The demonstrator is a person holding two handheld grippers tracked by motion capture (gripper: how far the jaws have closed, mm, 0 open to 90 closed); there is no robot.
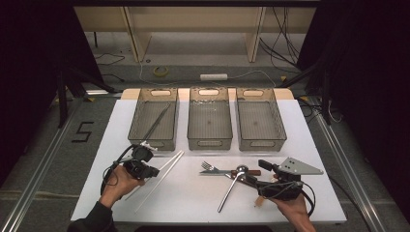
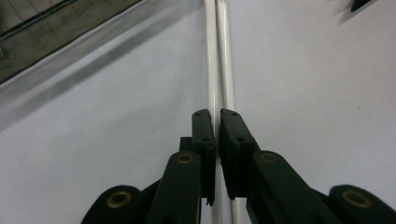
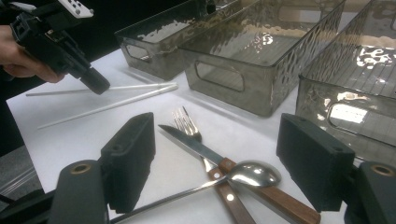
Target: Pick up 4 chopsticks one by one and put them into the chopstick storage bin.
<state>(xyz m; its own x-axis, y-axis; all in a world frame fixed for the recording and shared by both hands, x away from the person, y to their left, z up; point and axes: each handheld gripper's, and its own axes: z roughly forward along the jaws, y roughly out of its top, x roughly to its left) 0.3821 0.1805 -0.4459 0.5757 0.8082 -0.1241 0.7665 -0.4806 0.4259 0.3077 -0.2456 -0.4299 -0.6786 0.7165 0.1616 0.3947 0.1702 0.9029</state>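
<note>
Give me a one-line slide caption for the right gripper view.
Open right gripper poised over a crossed spoon, knife and fork, with three bins behind.

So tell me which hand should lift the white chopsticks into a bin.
Left. Its gripper is already closed over the white chopsticks; the right gripper sits open by the cutlery.

Left gripper (image 1: 151, 170) low, fingers (image 2: 204, 135) closed, right gripper (image 1: 263, 166) fingers (image 3: 128, 154) spread wide
</note>
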